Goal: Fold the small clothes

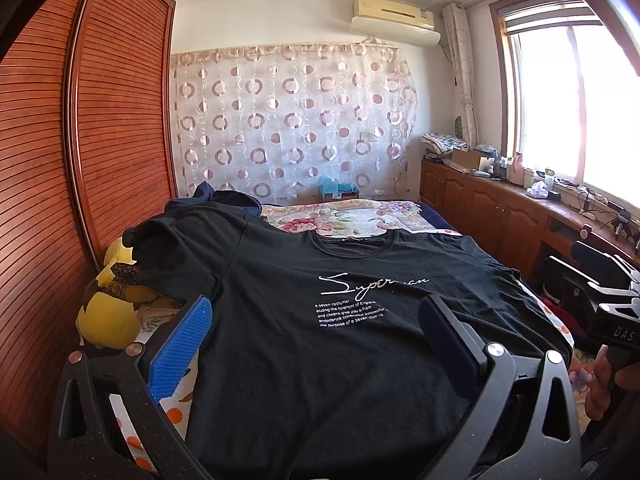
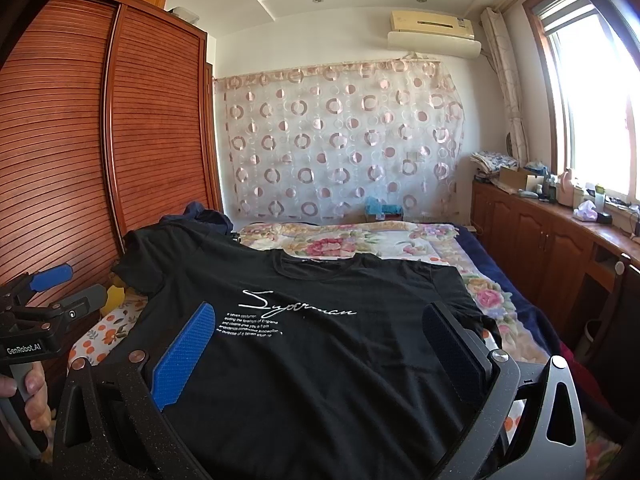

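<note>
A black T-shirt with white "Superman" script lies spread front-up on the bed; it also shows in the right wrist view. Its left sleeve drapes over yellow plush toys. My left gripper is open, hovering above the shirt's lower half, holding nothing. My right gripper is open too, above the shirt's lower middle, empty. The right gripper's body shows at the left wrist view's right edge. The left gripper shows at the right wrist view's left edge.
The bed has a floral quilt beyond the shirt. Yellow plush toys lie at the bed's left edge beside a tall slatted wooden wardrobe. Dark clothes sit near the headboard. A low cabinet with clutter runs under the window.
</note>
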Action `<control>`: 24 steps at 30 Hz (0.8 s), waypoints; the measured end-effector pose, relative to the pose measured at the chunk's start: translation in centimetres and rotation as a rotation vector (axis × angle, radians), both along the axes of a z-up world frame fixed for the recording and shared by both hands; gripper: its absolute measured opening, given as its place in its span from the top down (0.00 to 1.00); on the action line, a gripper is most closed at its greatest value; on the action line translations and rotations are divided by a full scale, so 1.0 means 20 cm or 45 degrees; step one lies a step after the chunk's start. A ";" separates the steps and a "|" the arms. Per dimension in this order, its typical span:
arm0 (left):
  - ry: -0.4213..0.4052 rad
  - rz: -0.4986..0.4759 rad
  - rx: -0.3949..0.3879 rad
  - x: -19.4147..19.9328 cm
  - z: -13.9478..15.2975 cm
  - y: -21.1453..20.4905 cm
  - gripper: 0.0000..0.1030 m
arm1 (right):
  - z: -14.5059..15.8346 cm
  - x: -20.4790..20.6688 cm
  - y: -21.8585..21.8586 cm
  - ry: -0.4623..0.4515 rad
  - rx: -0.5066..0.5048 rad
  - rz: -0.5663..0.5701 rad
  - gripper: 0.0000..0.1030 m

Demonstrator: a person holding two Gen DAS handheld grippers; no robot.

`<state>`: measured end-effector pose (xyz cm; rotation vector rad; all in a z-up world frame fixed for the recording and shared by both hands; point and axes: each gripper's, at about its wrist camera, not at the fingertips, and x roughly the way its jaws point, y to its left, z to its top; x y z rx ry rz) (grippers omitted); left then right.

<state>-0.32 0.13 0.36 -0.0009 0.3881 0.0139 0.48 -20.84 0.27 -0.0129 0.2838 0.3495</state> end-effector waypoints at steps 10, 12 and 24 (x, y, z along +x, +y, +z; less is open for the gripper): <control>-0.004 0.003 0.001 -0.01 0.00 -0.01 0.00 | 0.00 0.00 0.00 0.005 0.000 0.000 0.00; -0.010 0.004 0.000 -0.02 0.03 -0.02 0.00 | 0.00 0.00 0.00 0.005 0.001 0.000 0.00; -0.017 0.005 0.000 -0.02 0.04 -0.01 0.00 | 0.00 0.00 0.00 0.005 0.002 0.001 0.00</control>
